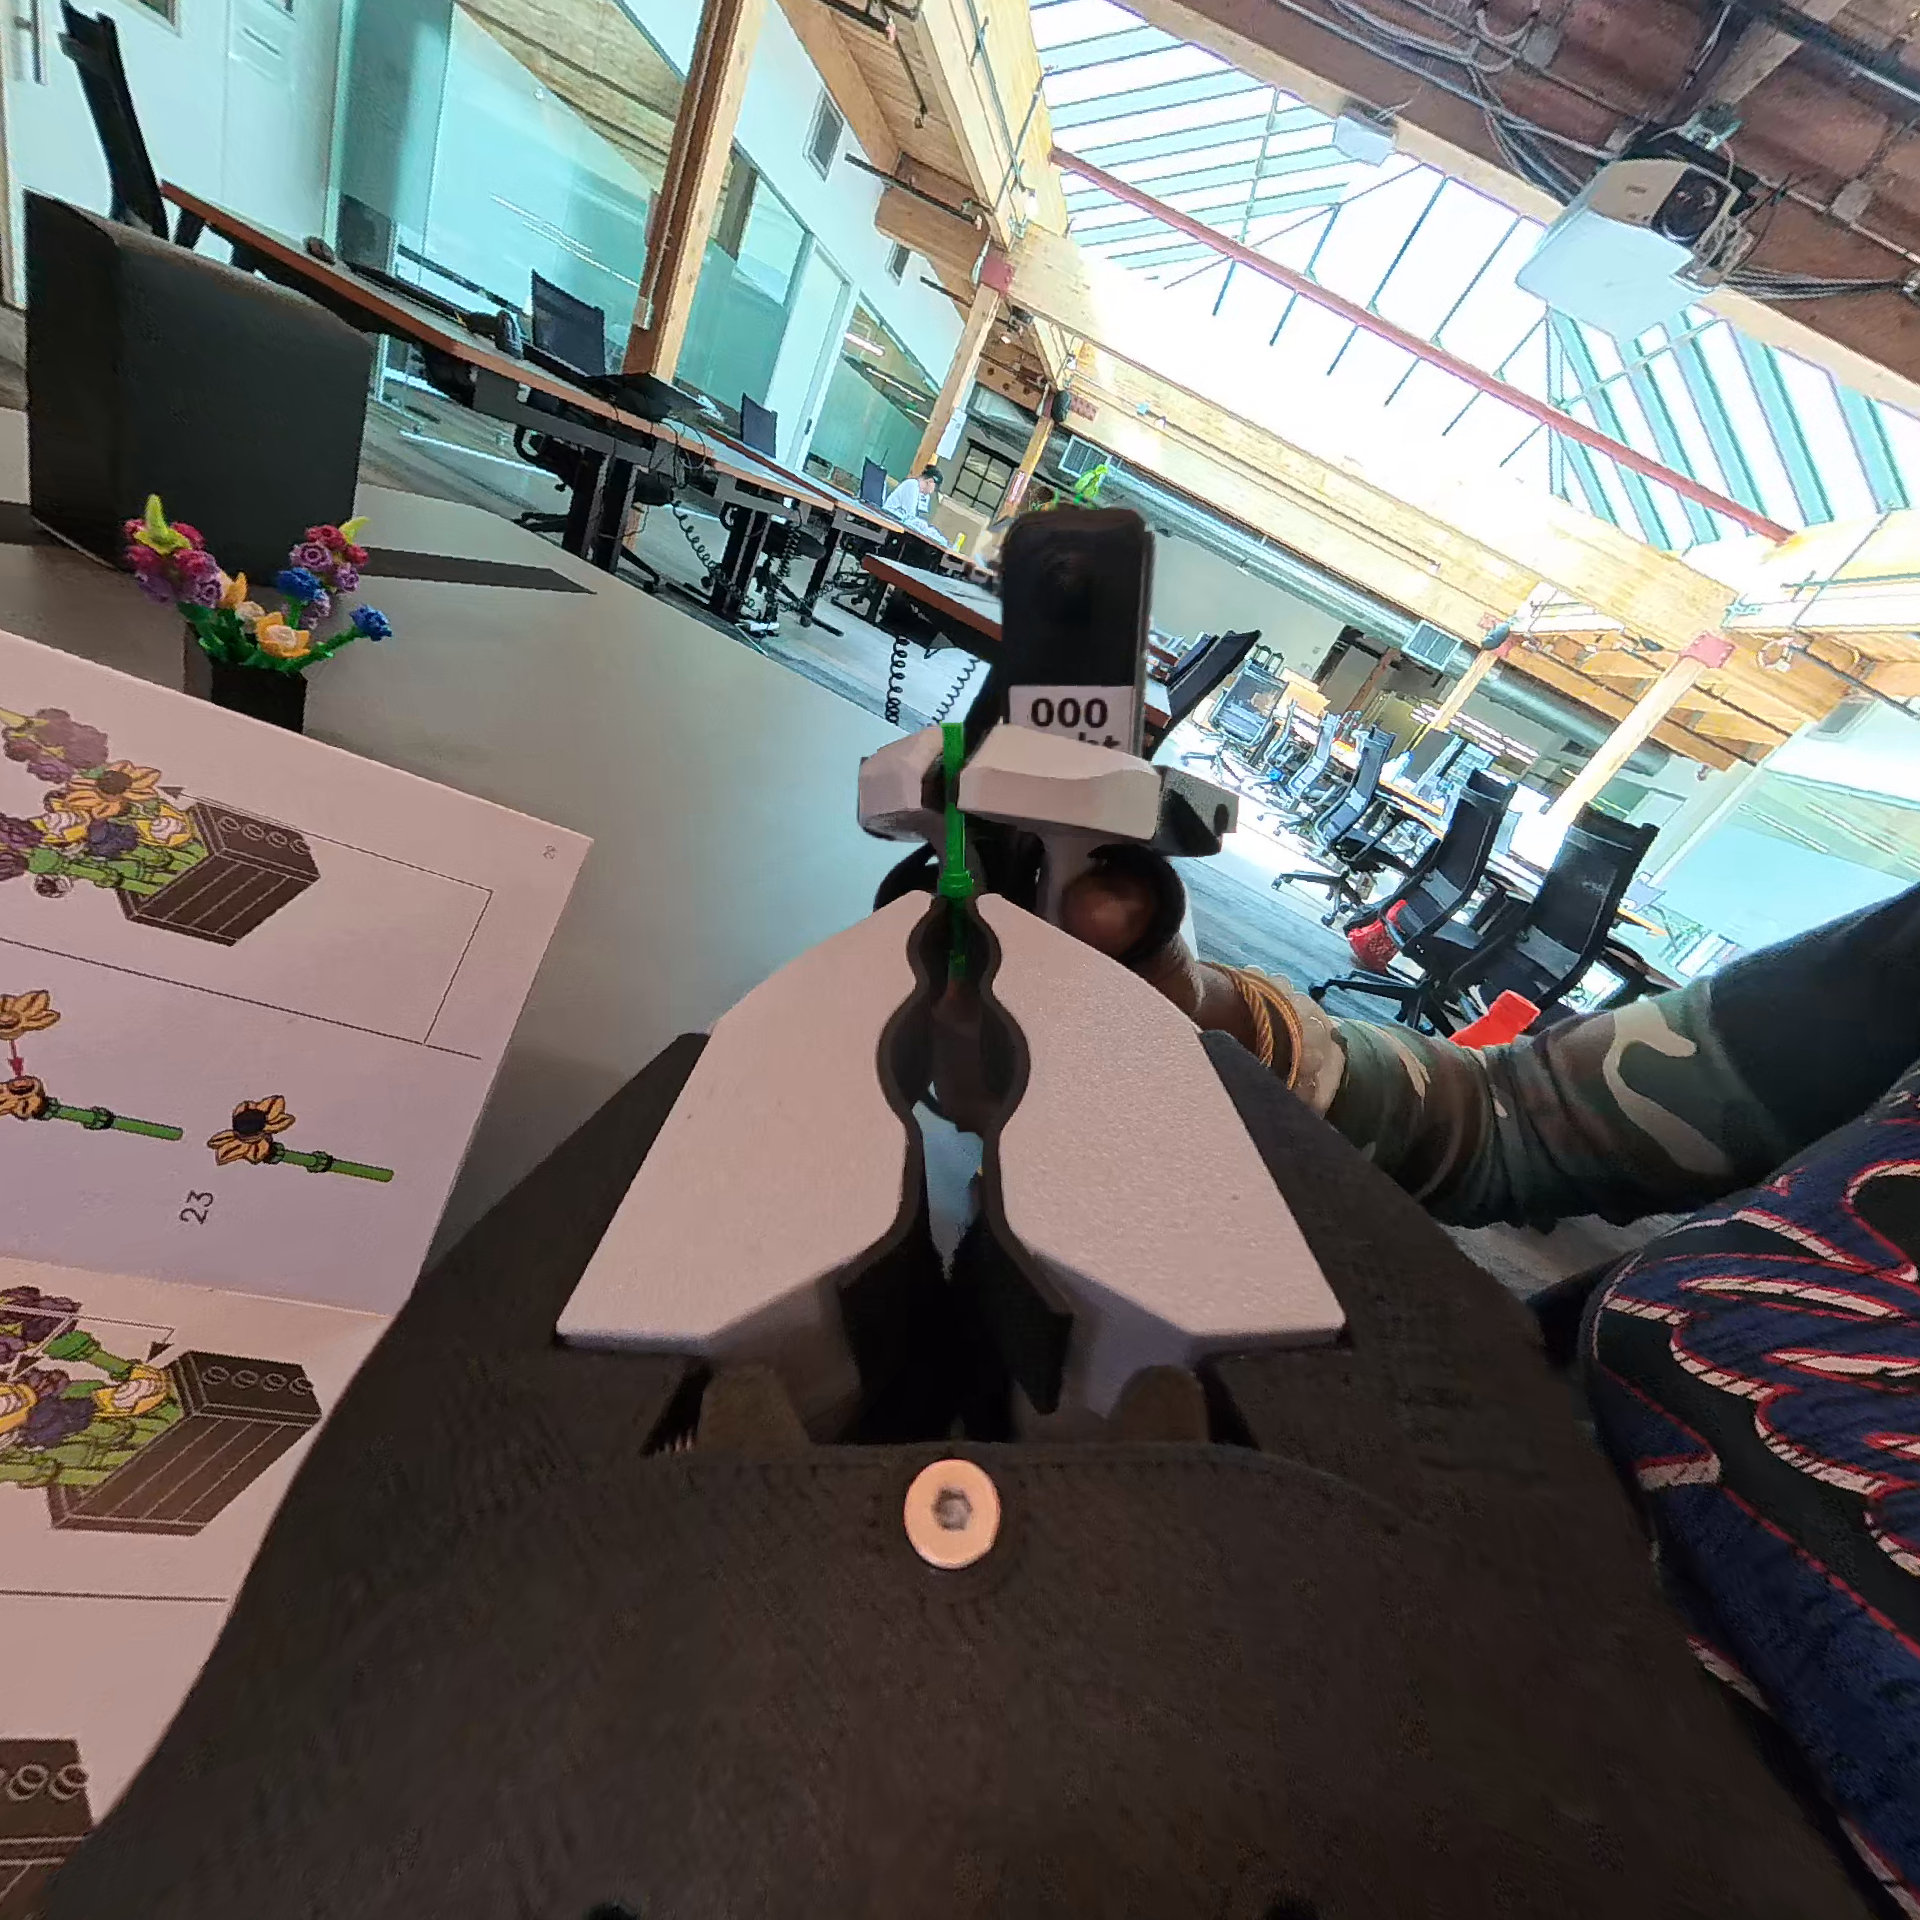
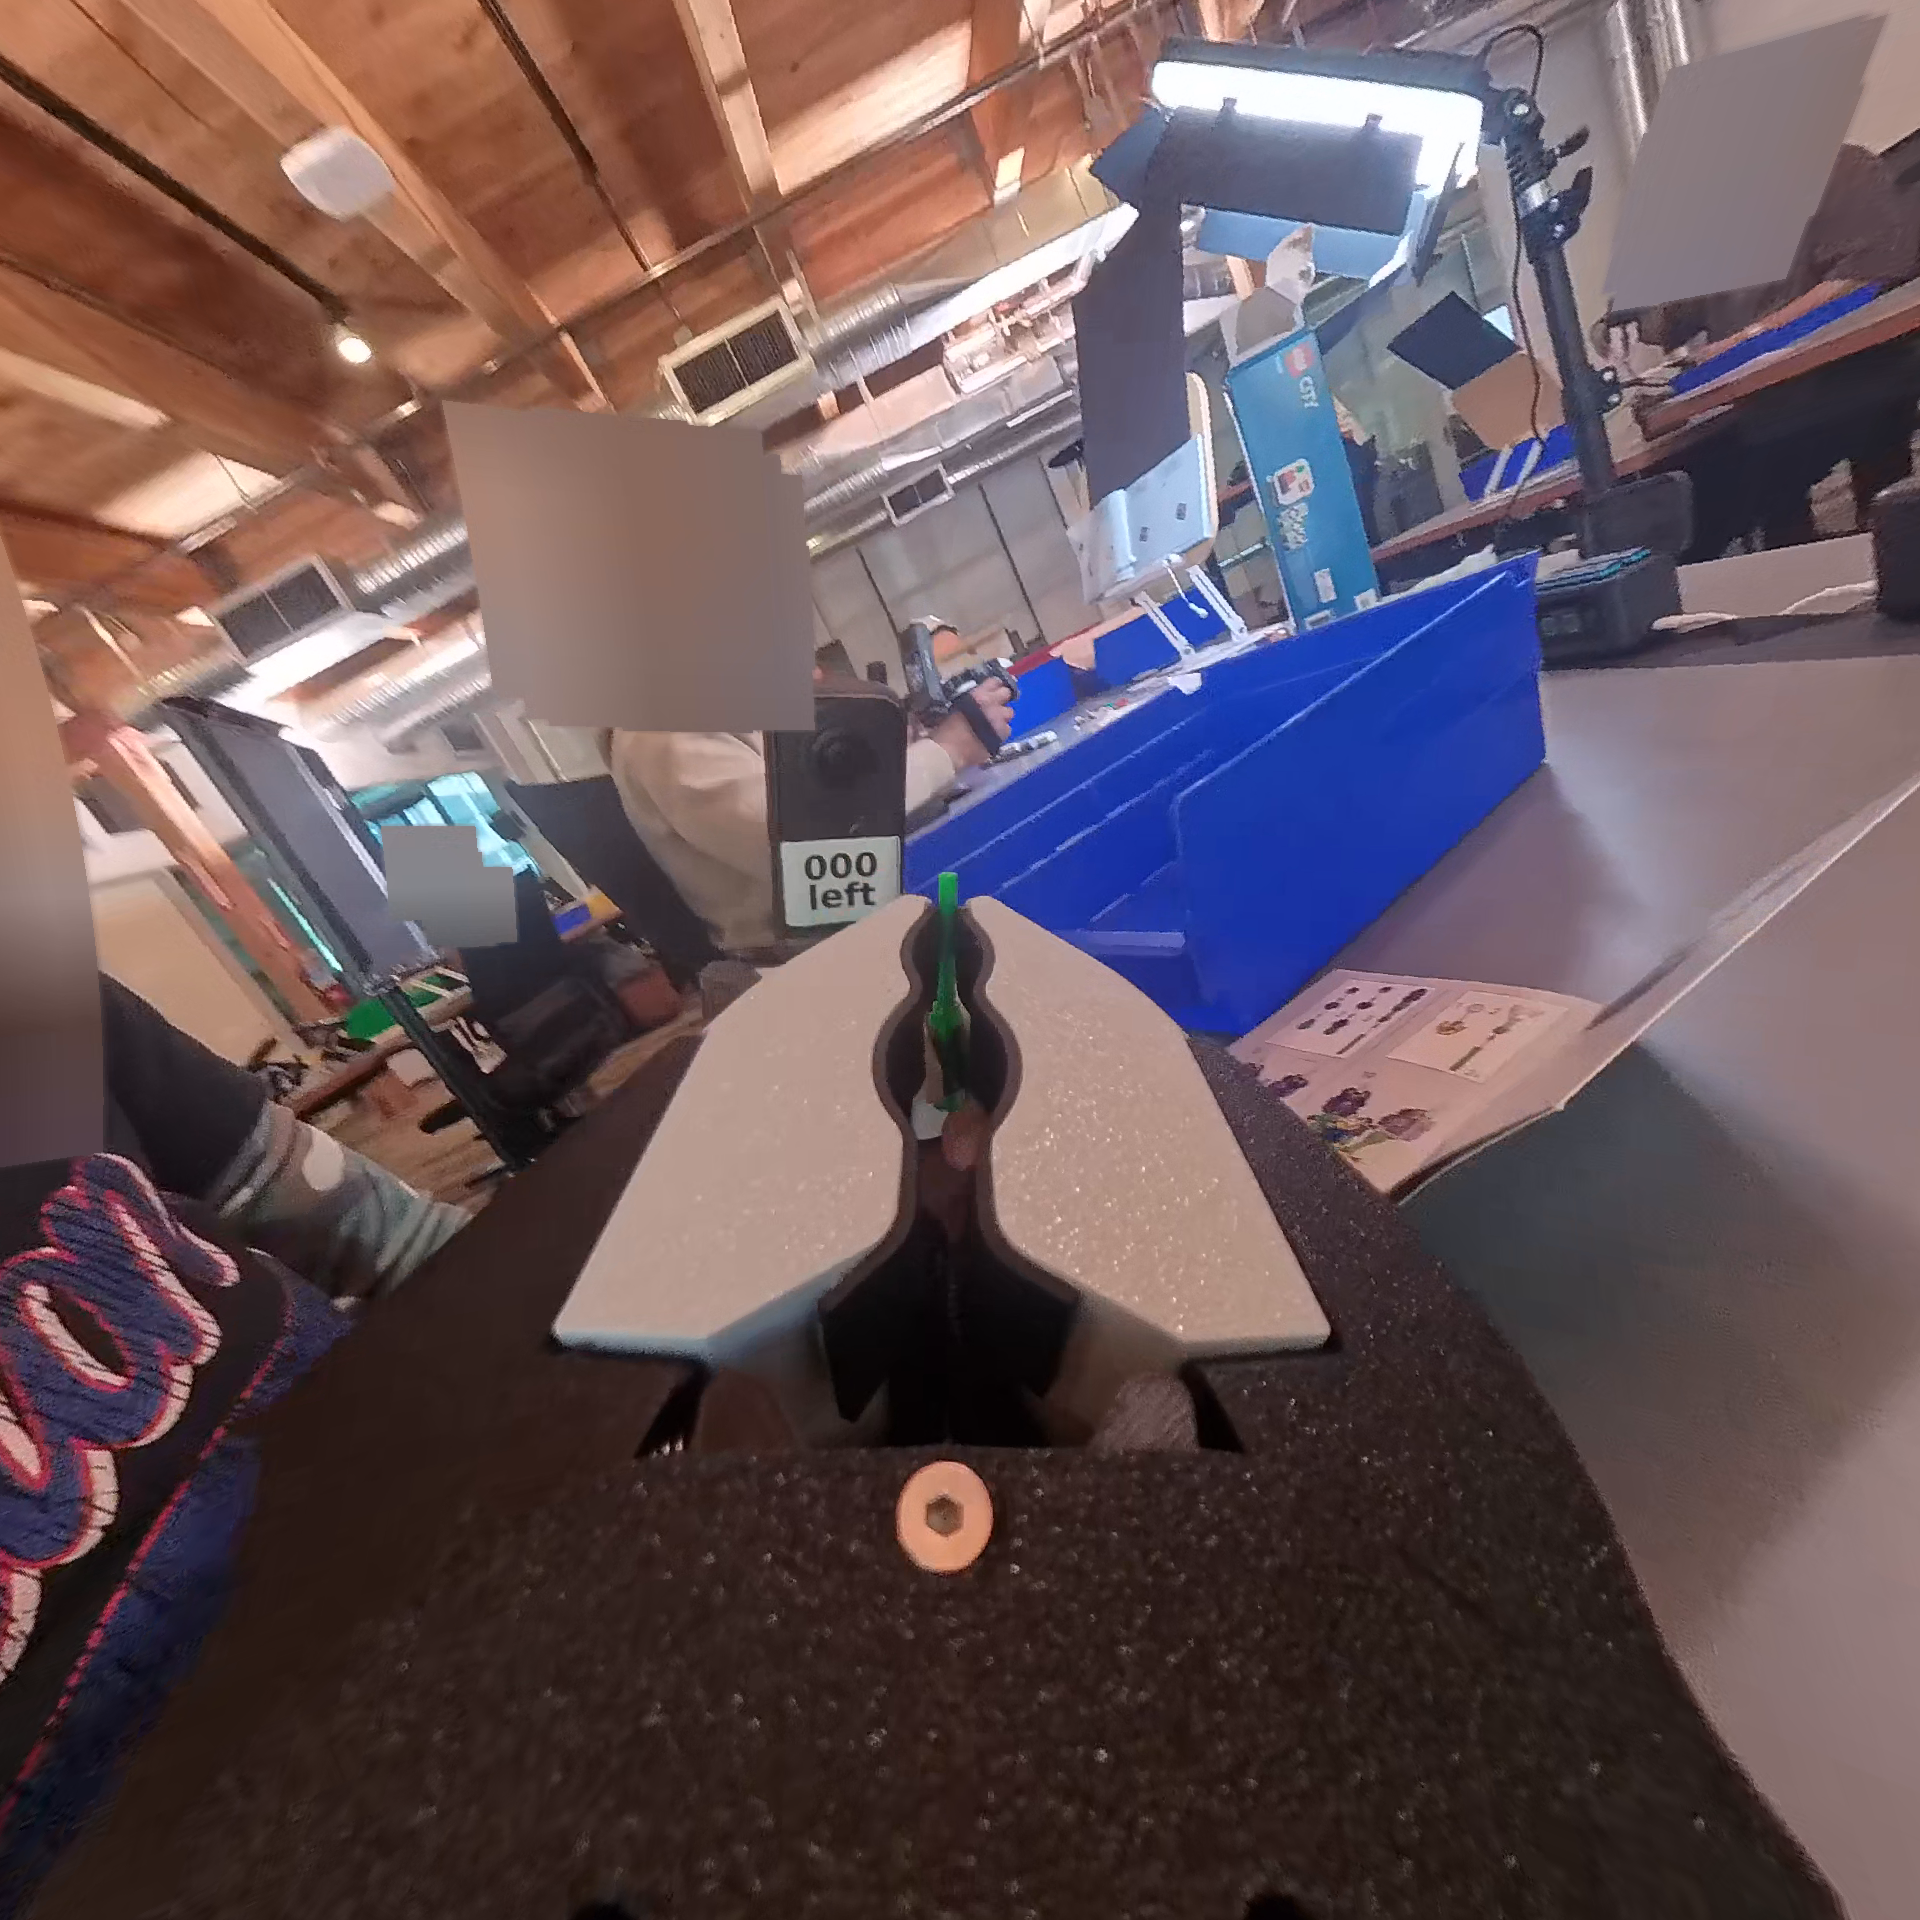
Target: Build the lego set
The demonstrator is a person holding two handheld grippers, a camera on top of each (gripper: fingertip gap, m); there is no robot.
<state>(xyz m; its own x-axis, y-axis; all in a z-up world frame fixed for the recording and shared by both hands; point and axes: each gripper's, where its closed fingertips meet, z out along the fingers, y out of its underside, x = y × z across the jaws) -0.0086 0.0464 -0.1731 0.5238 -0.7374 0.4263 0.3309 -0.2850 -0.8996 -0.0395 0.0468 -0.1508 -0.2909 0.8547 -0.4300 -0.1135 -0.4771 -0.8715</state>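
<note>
In the left wrist view my left gripper (image 1: 954,906) is shut on a thin green Lego stem (image 1: 953,831) that sticks out past its tips. The right gripper (image 1: 961,800) faces it head-on just beyond, and the stem's far end sits between its grey fingers. In the right wrist view my right gripper (image 2: 948,912) is shut on the same green stem (image 2: 943,977), held in the air above the table. The left gripper's black camera housing (image 2: 836,774) shows right behind its tips. A built Lego flower bouquet (image 1: 255,608) in a black base stands at the far left.
An open instruction booklet (image 1: 208,1039) lies on the grey table at left; it also shows in the right wrist view (image 2: 1434,1039). A blue parts bin (image 2: 1351,769) stands behind it. A black box (image 1: 187,384) sits behind the bouquet. A camouflage sleeve (image 1: 1558,1101) reaches in from the right. My left and right fingertips are right by each other.
</note>
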